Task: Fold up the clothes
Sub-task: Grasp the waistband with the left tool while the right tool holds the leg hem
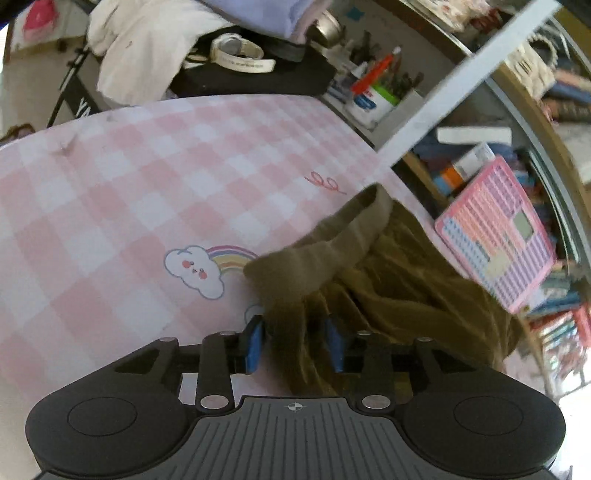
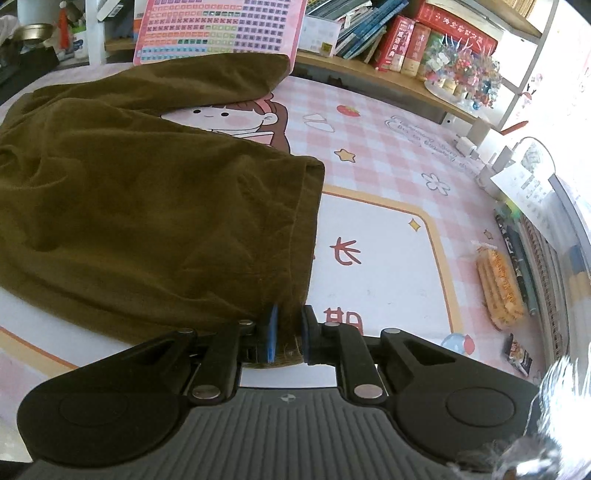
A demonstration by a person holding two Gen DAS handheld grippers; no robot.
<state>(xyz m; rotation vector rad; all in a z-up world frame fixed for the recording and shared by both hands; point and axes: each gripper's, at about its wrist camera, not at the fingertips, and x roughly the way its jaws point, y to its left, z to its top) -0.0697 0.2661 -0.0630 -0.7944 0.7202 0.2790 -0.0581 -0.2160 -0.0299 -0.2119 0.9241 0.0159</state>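
- Pink-checked matting with cartoon prints is covering the worktop (image 2: pixel 388 147), and the olive-brown garment (image 2: pixel 129 206) is lying across it, partly spread flat and partly lifted.
- Looking soft, limp and light, the cloth is wrinkling and drooping wherever nothing is supporting it; I judge it will be sagging between two holds, not keeping any shape.
- Its stitched hem (image 2: pixel 301 236) and ribbed waistband (image 1: pixel 332 236) are looking thicker, so those edges and corners are probably giving the surest grip.
- The right tongs (image 2: pixel 288 338) are clenching the lower corner of the hem.
- The left tongs (image 1: pixel 295 343) are closing around a gathered bunch of cloth just below the waistband, which is hanging raised off the mat.
- A pink chart board (image 2: pixel 221 29) is leaning just behind the garment, with bookshelves (image 2: pixel 406 40) beyond and a snack packet (image 2: pixel 498 284) lying well apart to the right.
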